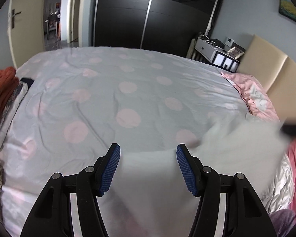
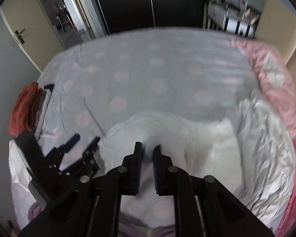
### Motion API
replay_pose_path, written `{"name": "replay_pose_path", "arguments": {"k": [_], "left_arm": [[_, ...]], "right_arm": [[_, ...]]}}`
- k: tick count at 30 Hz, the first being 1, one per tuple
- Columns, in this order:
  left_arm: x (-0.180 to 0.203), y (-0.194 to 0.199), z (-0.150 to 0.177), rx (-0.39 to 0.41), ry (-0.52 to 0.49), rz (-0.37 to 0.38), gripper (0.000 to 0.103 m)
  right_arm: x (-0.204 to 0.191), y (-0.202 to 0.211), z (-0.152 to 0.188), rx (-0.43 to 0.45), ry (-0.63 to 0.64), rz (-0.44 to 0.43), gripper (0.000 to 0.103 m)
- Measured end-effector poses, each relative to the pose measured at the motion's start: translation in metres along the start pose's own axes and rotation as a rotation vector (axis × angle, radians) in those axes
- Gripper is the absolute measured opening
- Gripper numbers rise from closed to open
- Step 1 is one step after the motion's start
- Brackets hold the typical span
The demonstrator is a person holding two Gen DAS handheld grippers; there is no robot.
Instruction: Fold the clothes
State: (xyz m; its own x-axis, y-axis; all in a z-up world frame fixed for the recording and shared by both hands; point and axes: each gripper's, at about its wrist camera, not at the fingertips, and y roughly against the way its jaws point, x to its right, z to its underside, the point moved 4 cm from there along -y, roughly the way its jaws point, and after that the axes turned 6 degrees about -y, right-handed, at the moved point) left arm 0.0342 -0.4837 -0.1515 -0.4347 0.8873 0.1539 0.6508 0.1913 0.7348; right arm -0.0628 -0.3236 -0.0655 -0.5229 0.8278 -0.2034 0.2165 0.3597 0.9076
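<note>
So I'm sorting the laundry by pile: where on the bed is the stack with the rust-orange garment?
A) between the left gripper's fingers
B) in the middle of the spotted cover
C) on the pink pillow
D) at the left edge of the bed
D: the rust-orange garment sits on a stack at the left edge of the bed, far from the pink pillow.

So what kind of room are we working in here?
Most likely a home bedroom: a bed with a polka-dot duvet, a pink pillow against a padded headboard, and a dark sliding-door wardrobe behind it.
</note>
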Motion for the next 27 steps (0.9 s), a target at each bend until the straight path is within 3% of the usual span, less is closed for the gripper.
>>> {"name": "replay_pose_path", "arguments": {"k": [3, 5, 9, 14, 17, 22, 26, 27], "left_arm": [[-0.001, -0.006, 0.004, -0.032, -0.008, 0.022, 0.061], [0.006, -0.010, 0.008, -0.058, -0.030, 0.064, 0.061], [0.018, -0.022, 0.016, -0.123, -0.066, 0.117, 0.063], [0.013, -0.045, 0.030, -0.234, -0.051, 0.080, 0.064], [0.013, -0.059, 0.041, -0.303, -0.044, 0.082, 0.064], [0.022, -0.080, 0.055, -0.390, -0.068, 0.072, 0.064], [0.022, -0.094, 0.060, -0.415, -0.089, 0.025, 0.064], [0.022, -0.096, 0.060, -0.414, -0.092, 0.016, 0.064]], "right_arm": [[0.007, -0.006, 0.008, 0.017, 0.013, 0.011, 0.015], [0.015, -0.004, 0.014, 0.026, 0.010, 0.020, 0.023], [0.046, -0.003, 0.018, 0.025, -0.024, 0.060, 0.024], [0.112, -0.019, 0.032, -0.022, -0.129, 0.122, 0.026], [0.145, -0.043, 0.051, -0.062, -0.208, 0.108, 0.036], [0.173, -0.103, 0.082, -0.144, -0.301, 0.033, 0.037], [0.181, -0.137, 0.099, -0.180, -0.354, 0.018, 0.035], [0.181, -0.141, 0.103, -0.186, -0.357, 0.012, 0.026]]}}
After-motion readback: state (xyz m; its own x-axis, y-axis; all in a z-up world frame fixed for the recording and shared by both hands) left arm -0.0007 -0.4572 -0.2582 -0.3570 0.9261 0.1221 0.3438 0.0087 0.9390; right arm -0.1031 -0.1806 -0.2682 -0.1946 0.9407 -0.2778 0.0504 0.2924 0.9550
